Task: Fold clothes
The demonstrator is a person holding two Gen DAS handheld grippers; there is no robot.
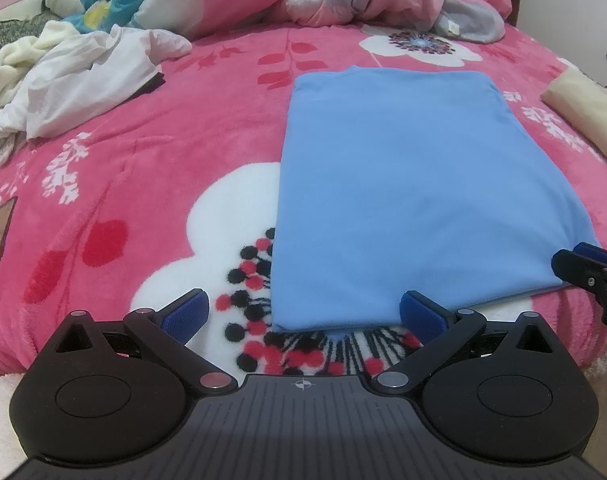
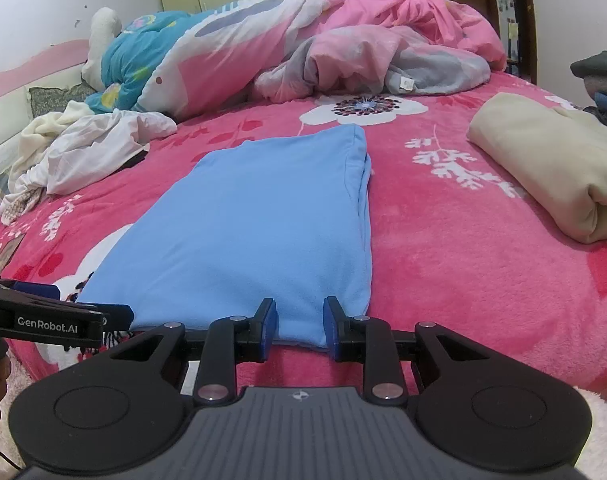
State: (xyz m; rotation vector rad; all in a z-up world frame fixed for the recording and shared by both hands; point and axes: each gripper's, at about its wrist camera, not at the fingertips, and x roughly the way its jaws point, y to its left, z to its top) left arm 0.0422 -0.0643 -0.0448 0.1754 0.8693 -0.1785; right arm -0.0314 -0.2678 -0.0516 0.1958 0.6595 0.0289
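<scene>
My left gripper [image 1: 303,312] gapes wide at the blue garment's [image 1: 415,184] near-left corner; my right gripper [image 2: 299,330], narrow, straddles its near edge, pads not pressing. Garment flat on pink blanket [image 1: 163,160].

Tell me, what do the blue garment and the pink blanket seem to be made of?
Blue garment: probably soft matte knit or thin fleece; smooth, no sheen, lies flat. Pink blanket: plush fleece, by its fuzzy ribbed pile and printed flowers.

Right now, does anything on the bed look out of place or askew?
The blue garment lies flat and neatly folded. Only the white clothes at the far left look untidy, crumpled in a loose heap.
</scene>
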